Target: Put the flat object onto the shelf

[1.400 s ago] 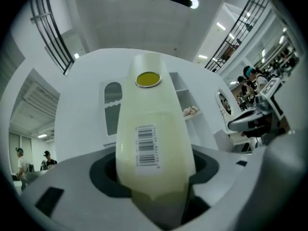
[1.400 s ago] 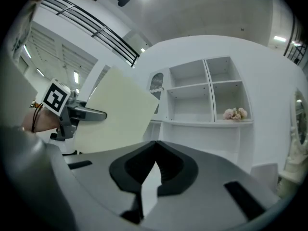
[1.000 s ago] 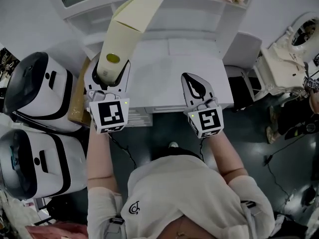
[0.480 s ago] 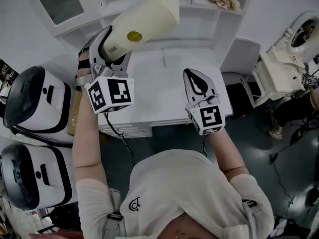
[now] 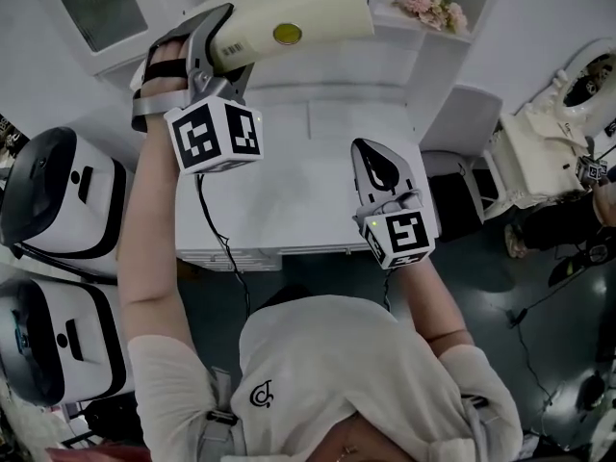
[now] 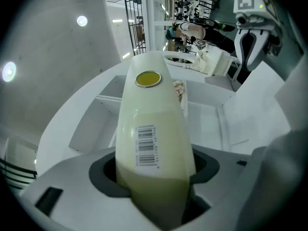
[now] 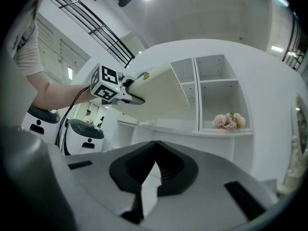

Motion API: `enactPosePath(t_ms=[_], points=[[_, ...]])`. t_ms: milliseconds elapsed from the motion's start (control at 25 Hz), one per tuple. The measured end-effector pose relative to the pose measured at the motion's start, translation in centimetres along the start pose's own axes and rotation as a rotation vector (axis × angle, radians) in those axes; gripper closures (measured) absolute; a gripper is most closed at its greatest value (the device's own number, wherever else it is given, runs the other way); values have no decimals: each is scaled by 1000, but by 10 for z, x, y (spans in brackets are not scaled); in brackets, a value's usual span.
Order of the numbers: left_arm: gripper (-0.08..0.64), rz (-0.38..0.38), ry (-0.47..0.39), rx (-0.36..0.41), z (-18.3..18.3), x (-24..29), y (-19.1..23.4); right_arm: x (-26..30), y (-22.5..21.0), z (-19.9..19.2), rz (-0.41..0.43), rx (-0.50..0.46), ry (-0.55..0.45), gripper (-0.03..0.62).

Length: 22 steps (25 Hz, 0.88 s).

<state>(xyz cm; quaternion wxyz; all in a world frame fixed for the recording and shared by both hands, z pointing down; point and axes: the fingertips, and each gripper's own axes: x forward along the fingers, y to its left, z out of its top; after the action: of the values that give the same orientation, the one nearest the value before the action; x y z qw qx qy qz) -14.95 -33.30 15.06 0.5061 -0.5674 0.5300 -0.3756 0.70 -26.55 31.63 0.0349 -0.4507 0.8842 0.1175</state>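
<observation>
White desk (image 5: 308, 195) below shelf (image 5: 409, 41); left gripper (image 5: 207, 48) clamps cream box (image 5: 303, 12) before shelf; right gripper (image 5: 381, 166) closed, empty.

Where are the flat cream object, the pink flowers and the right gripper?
flat cream object (image 5: 310, 6), head view, on the middle of its broad face.
pink flowers (image 5: 425, 4), head view, middle of the bunch.
right gripper (image 5: 370, 154), head view, between its fingertips.

You have the flat pack (image 5: 298, 17) in your left gripper (image 5: 226, 46), high before the shelf (image 5: 395, 48) and left of the flowers (image 5: 428, 6) in their compartment; your right gripper (image 5: 377, 162) hangs over the table (image 5: 289, 191) below
</observation>
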Motion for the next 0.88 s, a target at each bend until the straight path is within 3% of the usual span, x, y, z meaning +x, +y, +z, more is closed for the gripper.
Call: enactPosePath(t_ms=[240, 440, 680, 880], points=[[241, -14, 7, 162, -7, 39, -13, 17, 1, -10, -4, -25, 18, 584], [236, -53, 13, 179, -24, 71, -25, 34, -9, -12, -37, -34, 22, 584], [231, -91, 25, 232, -44, 103, -47, 58, -21, -25, -64, 63, 39, 584], [228, -110, 32, 279, -57, 124, -59, 75, -26, -34, -70, 52, 62, 584]])
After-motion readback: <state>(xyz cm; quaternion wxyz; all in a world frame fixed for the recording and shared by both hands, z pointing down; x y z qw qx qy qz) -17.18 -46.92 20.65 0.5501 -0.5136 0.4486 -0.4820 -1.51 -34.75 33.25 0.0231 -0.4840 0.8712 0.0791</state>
